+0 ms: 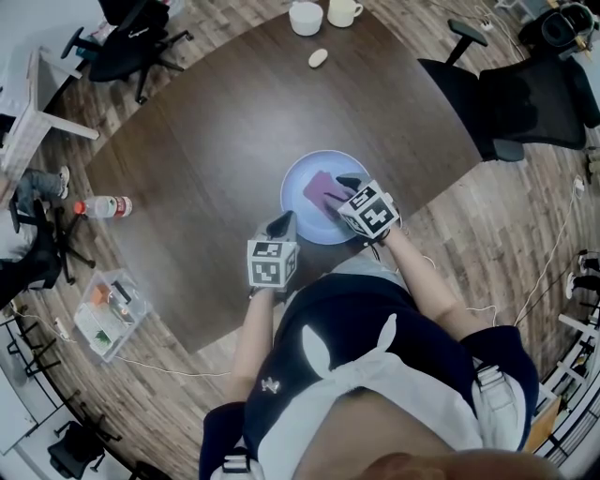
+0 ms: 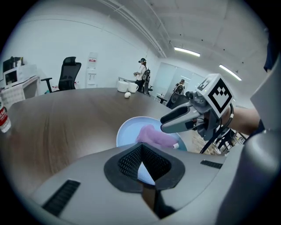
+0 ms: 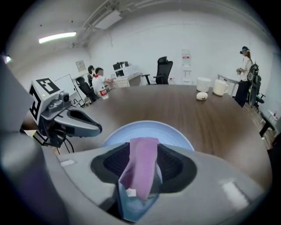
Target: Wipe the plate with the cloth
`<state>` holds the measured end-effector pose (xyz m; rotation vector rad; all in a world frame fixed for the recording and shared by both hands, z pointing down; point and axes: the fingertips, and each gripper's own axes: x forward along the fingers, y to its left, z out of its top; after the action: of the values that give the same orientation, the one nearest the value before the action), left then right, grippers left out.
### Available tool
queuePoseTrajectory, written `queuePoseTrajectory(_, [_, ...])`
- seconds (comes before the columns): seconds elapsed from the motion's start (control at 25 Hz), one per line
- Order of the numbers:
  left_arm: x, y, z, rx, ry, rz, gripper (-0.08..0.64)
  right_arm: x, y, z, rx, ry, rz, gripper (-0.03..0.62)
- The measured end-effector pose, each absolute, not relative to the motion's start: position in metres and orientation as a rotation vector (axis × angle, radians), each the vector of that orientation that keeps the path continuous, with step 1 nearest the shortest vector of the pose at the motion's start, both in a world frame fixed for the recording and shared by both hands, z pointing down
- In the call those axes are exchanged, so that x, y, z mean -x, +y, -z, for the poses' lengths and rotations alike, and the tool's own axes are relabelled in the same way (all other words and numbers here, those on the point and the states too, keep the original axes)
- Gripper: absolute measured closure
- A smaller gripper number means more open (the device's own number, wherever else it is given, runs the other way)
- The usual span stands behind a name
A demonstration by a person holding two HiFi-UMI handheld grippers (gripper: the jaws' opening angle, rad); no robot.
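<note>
My right claw (image 1: 343,197) stands open over the near right side of the pale blue plate (image 1: 298,180). The pink cloth (image 1: 322,191) runs loose between its jaws, and the plate's blue shows past the cloth on both sides, so the pads are not pressing it. The rest of the cloth lies in the middle of the plate, which sits on the dark wooden worktop (image 1: 216,131) close to my edge. My left claw (image 1: 283,221) is closed with nothing in it, its tips pointing down at the worktop just beside the plate's near left rim. Two white cups (image 1: 306,17) and a small pale lump (image 1: 318,58) stand well apart at the far edge.
</note>
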<state>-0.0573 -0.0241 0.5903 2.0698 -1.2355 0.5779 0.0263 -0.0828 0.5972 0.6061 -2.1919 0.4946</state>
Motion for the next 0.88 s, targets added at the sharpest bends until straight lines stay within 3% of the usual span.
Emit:
queuePoseTrajectory(0.16, [0.042, -0.030, -0.560, -2.136, -1.238, -0.503, 0.555, -0.015, -0.077, -0.565, -0.642, -2.353, -0.477, 0.407])
queuePoseTrajectory(0.24, [0.033, -0.032, -0.548, -2.177, -1.240, -0.488, 0.555, -0.012, -0.074, -0.552, -0.673, -2.413, -0.431, 0.507])
queuePoseTrajectory(0.36, [0.022, -0.030, -0.533, -2.227, -1.242, -0.481, 0.555, -0.011, -0.068, -0.534, -0.722, -2.485, -0.375, 0.592])
queuePoseTrajectory(0.88, [0.001, 0.007, -0.506, -2.262, -1.279, -0.469, 0.555, -0.010, -0.013, -0.498, -0.747, -2.607, -0.310, 0.594])
